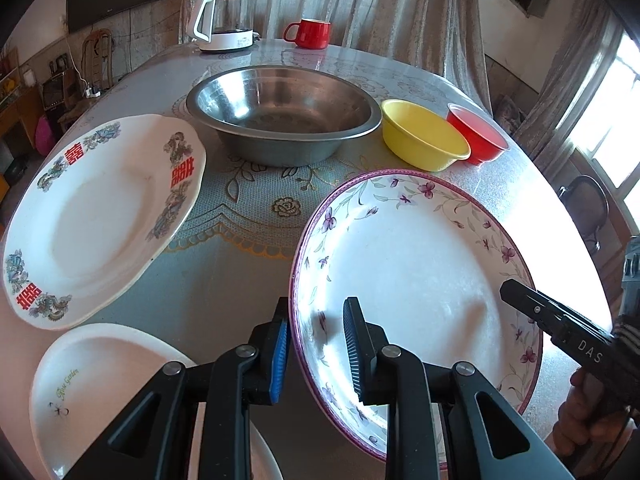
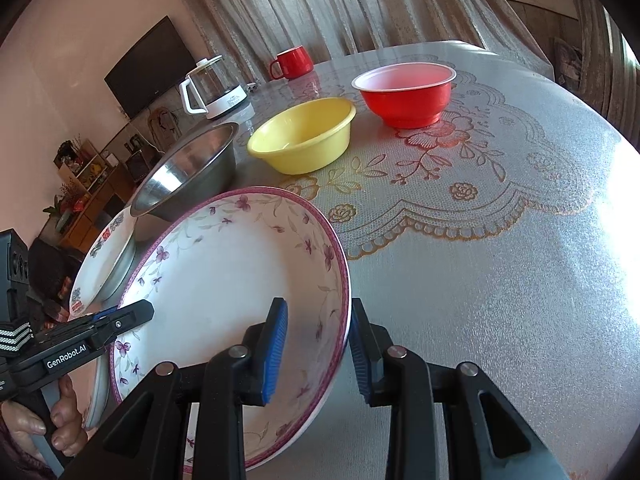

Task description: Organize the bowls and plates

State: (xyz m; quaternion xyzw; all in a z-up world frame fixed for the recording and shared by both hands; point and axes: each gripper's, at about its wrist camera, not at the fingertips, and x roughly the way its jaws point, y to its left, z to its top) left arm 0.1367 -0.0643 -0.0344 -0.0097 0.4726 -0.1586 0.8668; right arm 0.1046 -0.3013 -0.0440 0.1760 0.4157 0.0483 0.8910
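Glossy lace-patterned plastic covers the round table (image 2: 500, 280). Nearest, the purple-flowered plate (image 1: 416, 264), a deep glazed dish with a mauve rim, is pinched on opposite edges: the left gripper (image 1: 316, 344) has its ribbed blue pads narrowed onto the near rim, and the right gripper (image 2: 318, 344) likewise straddles and grips its rim. Beside it lie a plain white plate (image 1: 100, 384) and a scalloped plate (image 1: 100, 216) with red characters. Farther off sit a steel basin (image 1: 284, 112), a yellow bowl (image 2: 304, 136) and a red bowl (image 2: 404, 92).
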